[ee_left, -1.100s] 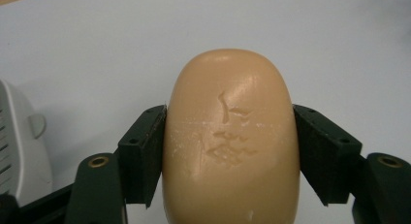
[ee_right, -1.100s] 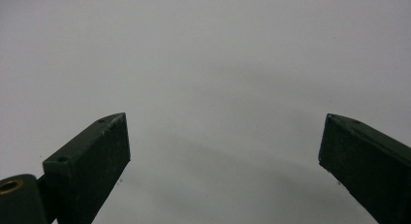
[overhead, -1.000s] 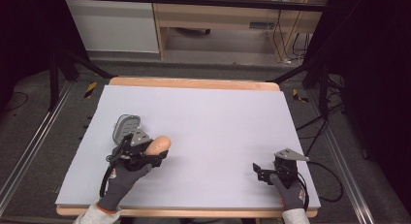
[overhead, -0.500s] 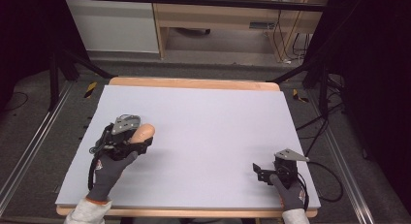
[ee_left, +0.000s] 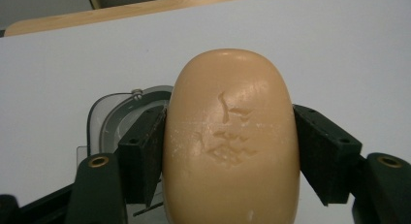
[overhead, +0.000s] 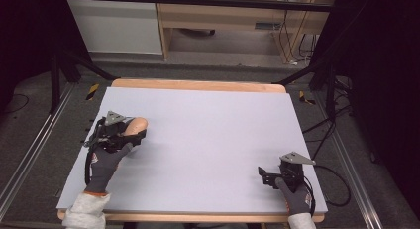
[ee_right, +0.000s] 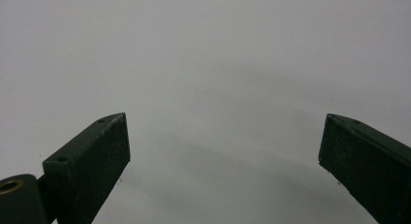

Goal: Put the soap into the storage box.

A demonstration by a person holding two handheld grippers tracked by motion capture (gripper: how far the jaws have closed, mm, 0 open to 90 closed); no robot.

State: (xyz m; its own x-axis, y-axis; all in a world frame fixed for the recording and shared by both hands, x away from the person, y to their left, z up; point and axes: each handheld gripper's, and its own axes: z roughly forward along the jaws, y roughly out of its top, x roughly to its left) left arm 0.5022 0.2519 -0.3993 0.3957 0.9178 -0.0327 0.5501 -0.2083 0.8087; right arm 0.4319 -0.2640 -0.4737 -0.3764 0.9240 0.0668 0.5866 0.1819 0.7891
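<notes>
The left gripper [ee_left: 228, 151] is clamped on a tan soap bar [ee_left: 230, 141], carrying it above a grey dish [ee_left: 114, 115]. The right gripper [ee_right: 223, 151] rests with its jaws apart. Next probably comes a gentle lowering into the dish.

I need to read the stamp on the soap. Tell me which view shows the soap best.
The left gripper view: the soap is close up between the left tool's jaws, its embossed mark plain. The high view shows it small, partly hidden by that tool.
</notes>
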